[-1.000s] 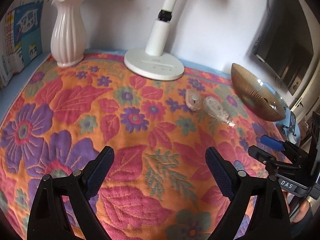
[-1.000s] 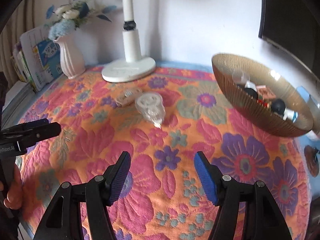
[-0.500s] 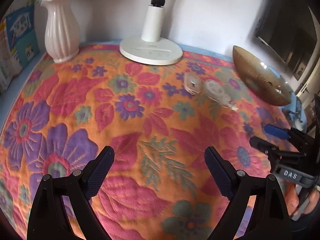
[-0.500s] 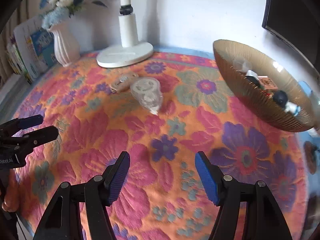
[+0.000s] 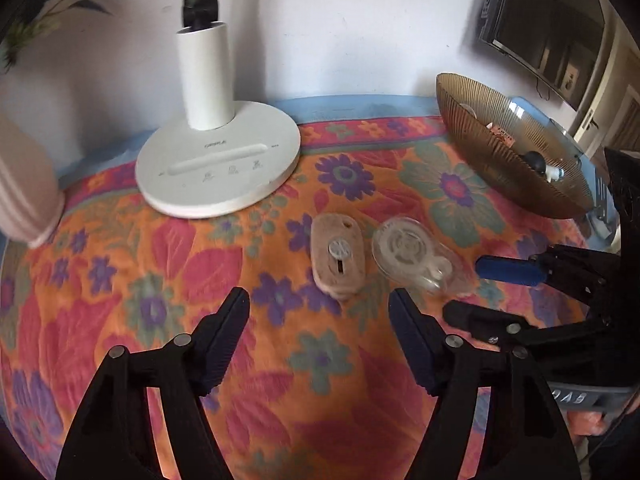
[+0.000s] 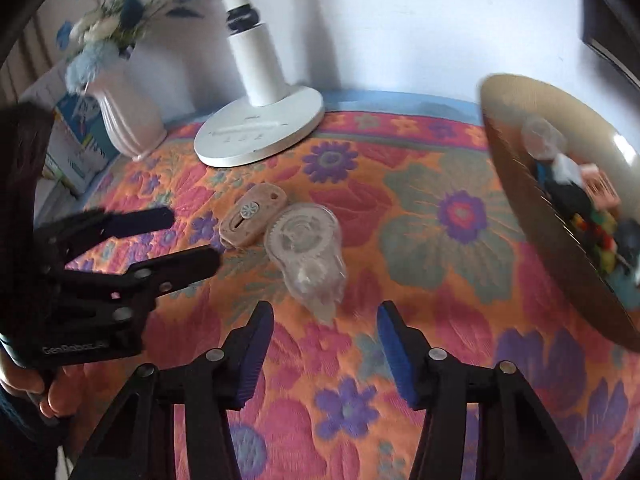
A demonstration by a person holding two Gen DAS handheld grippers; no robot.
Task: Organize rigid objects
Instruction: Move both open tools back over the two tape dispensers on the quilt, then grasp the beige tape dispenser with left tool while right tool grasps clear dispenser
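Note:
Two small items lie side by side on the flowered cloth: a beige oval case (image 5: 338, 258) (image 6: 252, 220) and a clear correction-tape dispenser (image 5: 412, 254) (image 6: 308, 256). My left gripper (image 5: 318, 328) (image 6: 192, 236) hovers just short of the beige case, its jaws closing with nothing between them. My right gripper (image 6: 325, 344) (image 5: 476, 290) hangs just before the clear dispenser's tip, jaws closing too, and nothing sits between its pads. A ribbed amber bowl (image 5: 480, 148) (image 6: 520, 200) at the right holds several small objects.
A white lamp base (image 5: 218, 168) (image 6: 260, 130) stands at the back against the wall. A white ribbed vase (image 6: 128, 120) (image 5: 24, 192) with blue flowers stands at the back left, books beside it. A dark screen (image 5: 548, 28) hangs on the right wall.
Both grippers have moved in toward the two small items, which now look much larger and nearer. Both pairs of jaws have narrowed. The two grippers now stand close to each other.

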